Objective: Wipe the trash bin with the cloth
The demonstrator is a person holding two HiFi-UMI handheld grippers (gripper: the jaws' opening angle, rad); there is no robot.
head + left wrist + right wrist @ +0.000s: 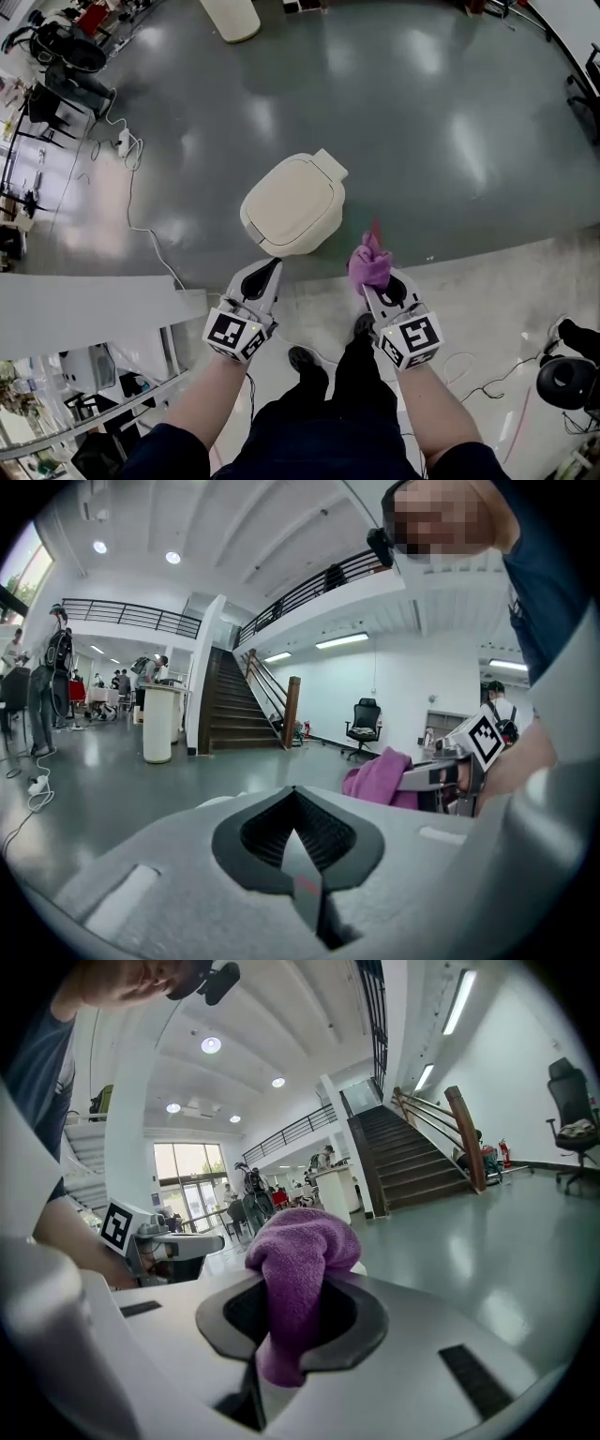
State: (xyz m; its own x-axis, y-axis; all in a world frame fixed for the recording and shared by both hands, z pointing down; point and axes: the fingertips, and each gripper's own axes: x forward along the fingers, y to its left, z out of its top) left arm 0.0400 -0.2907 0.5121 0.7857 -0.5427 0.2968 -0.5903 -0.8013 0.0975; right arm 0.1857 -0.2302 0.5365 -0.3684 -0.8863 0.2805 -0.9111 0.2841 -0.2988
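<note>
A cream trash bin (292, 203) with a closed lid stands on the grey floor just ahead of me. My right gripper (375, 277) is shut on a purple cloth (369, 262), which bunches up out of the jaws (298, 1269) to the right of the bin. My left gripper (267, 273) hovers at the bin's near edge, shut and holding nothing. In the left gripper view the cloth (380, 777) shows at the right, and my left gripper (297, 841) has its jaws together.
A tall cream cylinder (231, 17) stands far ahead. A white cable and power strip (123, 142) trail along the floor at left. A white railing and glass edge (94, 309) lie at my left. Black equipment (566, 375) and cables sit at right. A staircase (230, 710) rises in the distance.
</note>
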